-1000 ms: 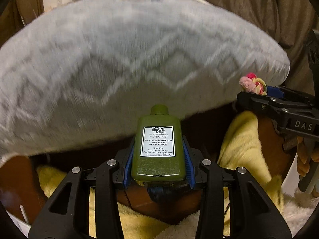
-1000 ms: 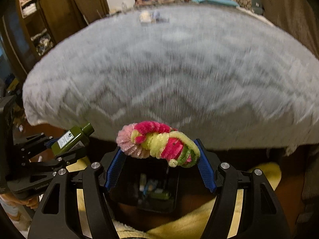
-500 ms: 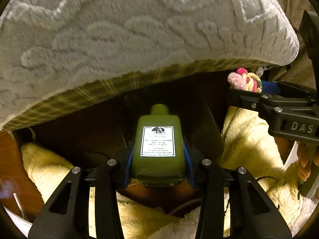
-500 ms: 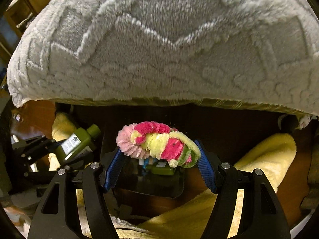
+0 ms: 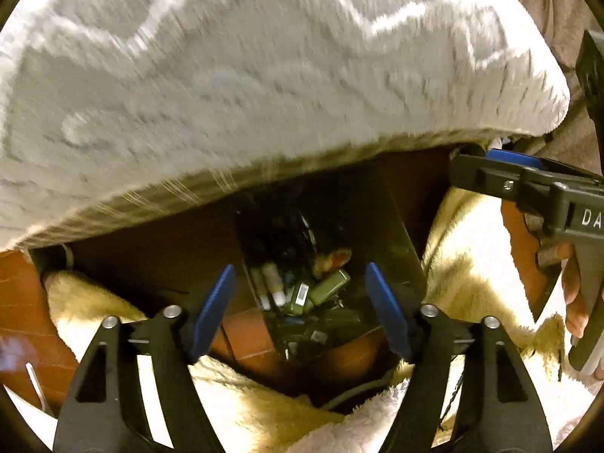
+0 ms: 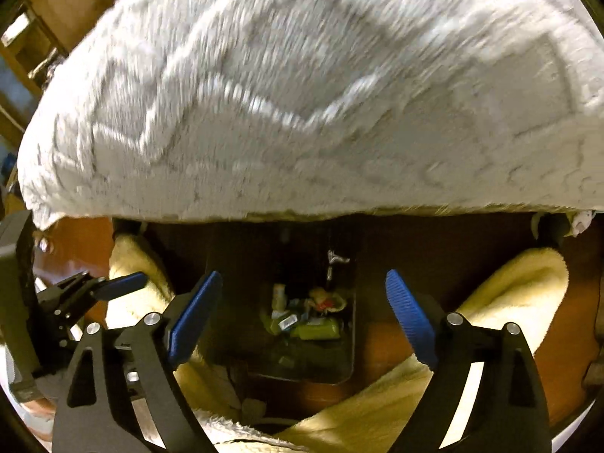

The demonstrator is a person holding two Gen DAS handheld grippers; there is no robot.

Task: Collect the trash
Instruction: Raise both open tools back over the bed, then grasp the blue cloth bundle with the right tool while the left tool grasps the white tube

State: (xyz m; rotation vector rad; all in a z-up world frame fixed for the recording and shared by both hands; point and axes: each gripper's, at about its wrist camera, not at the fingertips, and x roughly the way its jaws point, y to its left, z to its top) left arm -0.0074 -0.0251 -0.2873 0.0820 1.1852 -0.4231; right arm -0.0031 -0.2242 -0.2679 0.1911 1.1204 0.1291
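Observation:
A dark trash bin stands on the floor below the bed edge; it also shows in the right wrist view. Inside lie the green lotion bottle, small tubes and other bits. In the right wrist view the green bottle lies beside the pink and yellow pipe-cleaner bundle. My left gripper is open and empty above the bin. My right gripper is open and empty above it too, and shows at the right of the left wrist view.
A grey patterned blanket hangs over the bed edge above the bin. Yellow fluffy towels lie on the brown floor on both sides of the bin. A wooden shelf stands far left.
Both grippers opened. The green bottle left my left gripper and the pipe-cleaner bundle left my right gripper; both now lie in the bin. The views tilted further down.

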